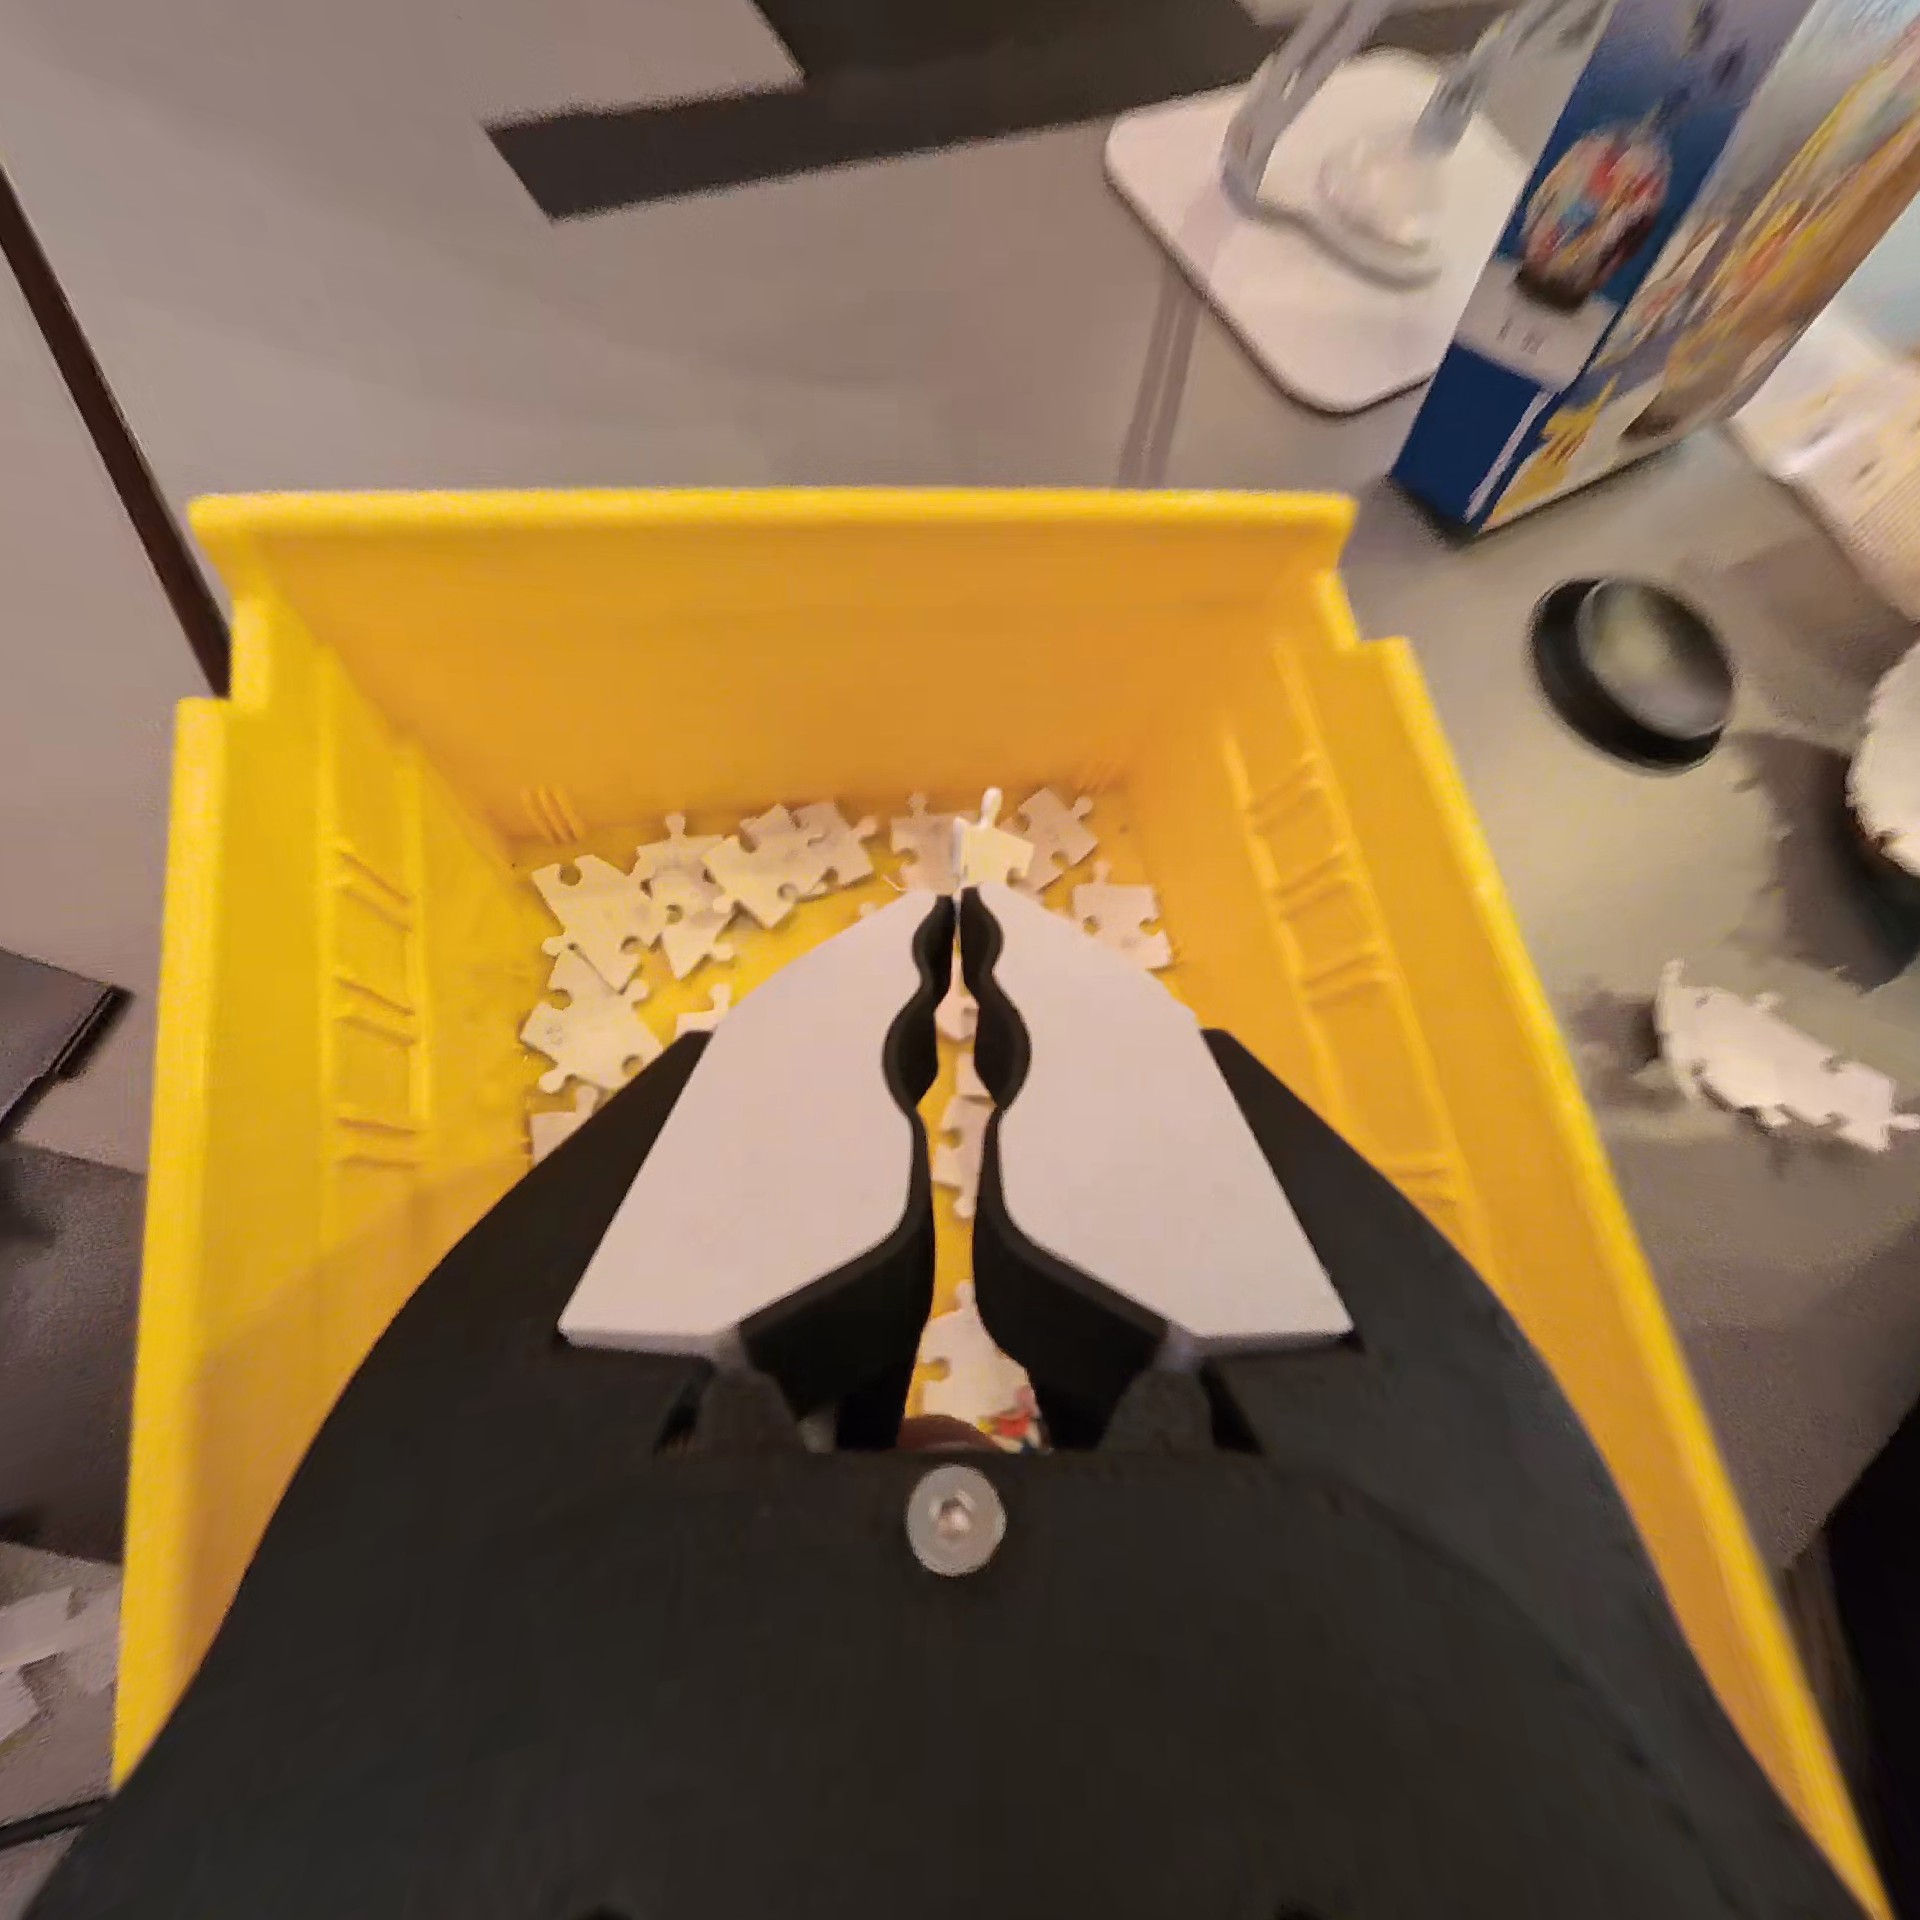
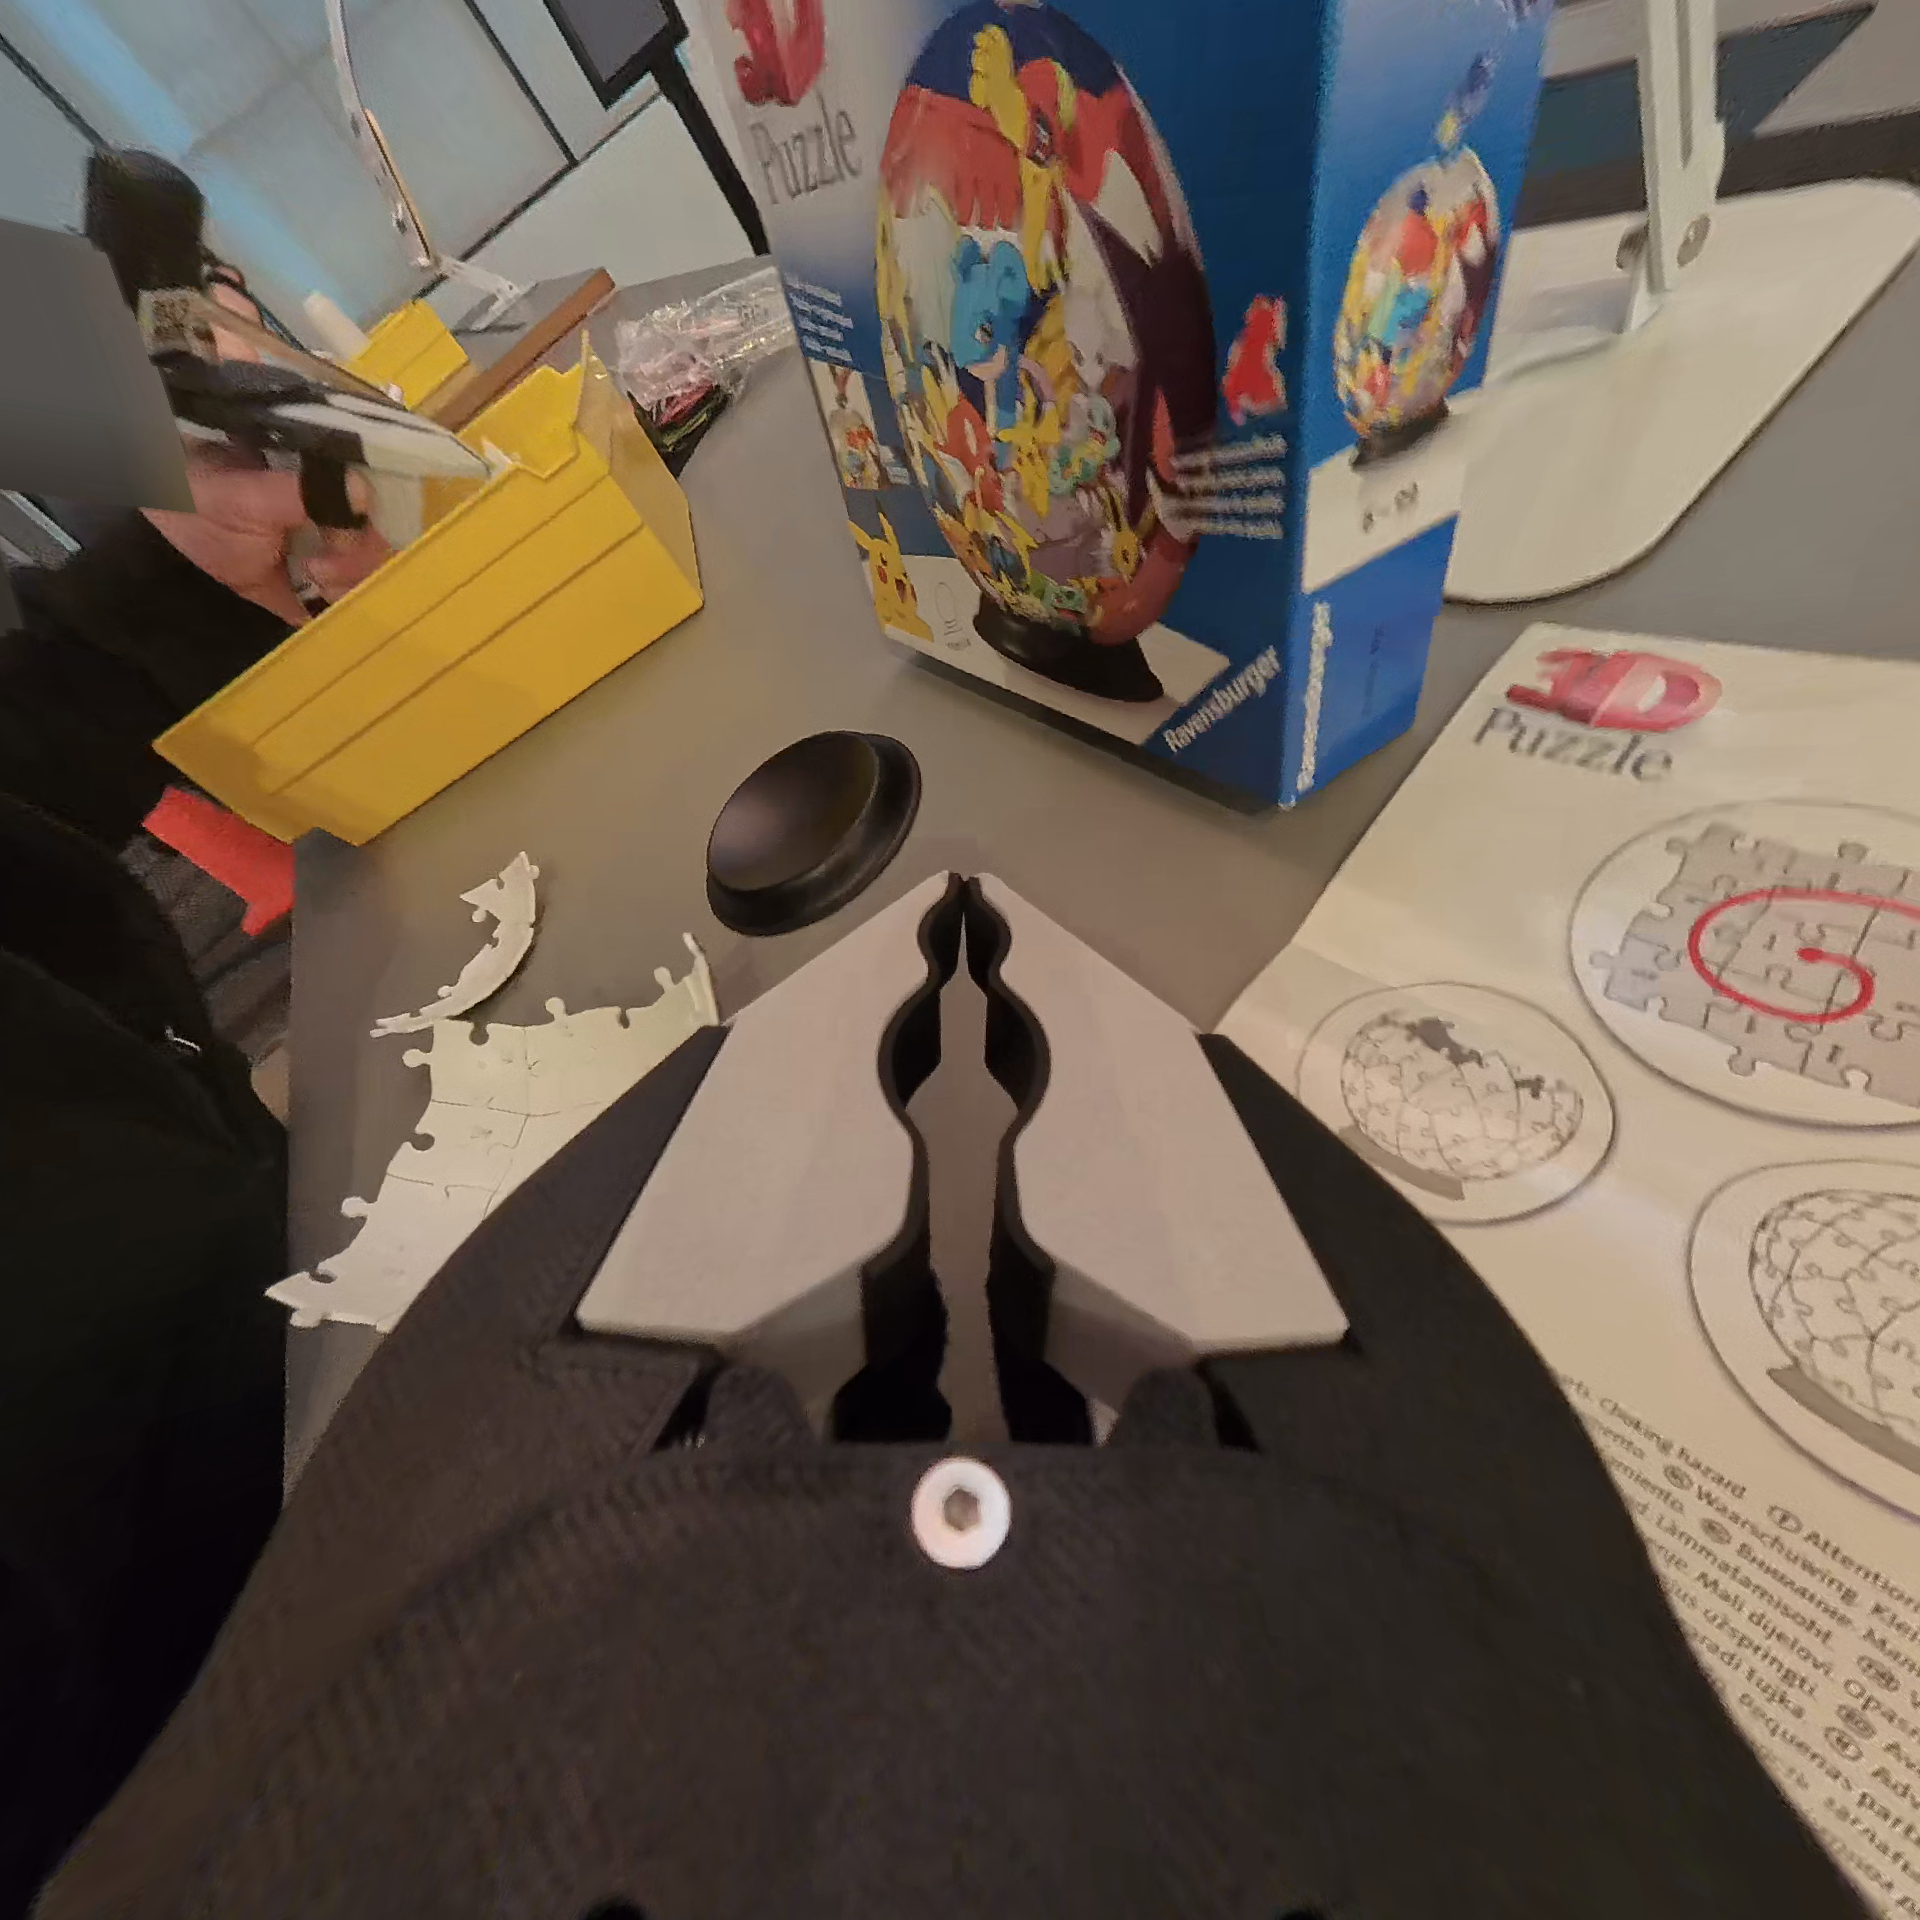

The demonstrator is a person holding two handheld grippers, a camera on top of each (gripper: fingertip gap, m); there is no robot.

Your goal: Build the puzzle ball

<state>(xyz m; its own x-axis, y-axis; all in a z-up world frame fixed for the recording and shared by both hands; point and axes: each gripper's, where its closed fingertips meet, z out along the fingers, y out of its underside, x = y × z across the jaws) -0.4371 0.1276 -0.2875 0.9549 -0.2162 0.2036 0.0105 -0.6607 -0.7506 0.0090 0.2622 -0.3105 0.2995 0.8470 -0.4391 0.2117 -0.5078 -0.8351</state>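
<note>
My left gripper reaches down into a yellow bin that holds several loose white puzzle pieces. Its tips are shut on one white puzzle piece, which stands up edge-on beyond the fingertips. The right wrist view shows the left gripper over the bin at the far left. My right gripper is shut with nothing between its pads, above the grey table just in front of the black round stand. A partly built white puzzle shell and a curved strip of joined pieces lie to its left.
The blue puzzle box stands behind the black stand. An instruction sheet lies at the right. A white stand base is at the back right. A person's dark sleeve fills the left edge. The strip and black stand lie right of the bin. The grippers' ends are close to 45 cm from one another.
</note>
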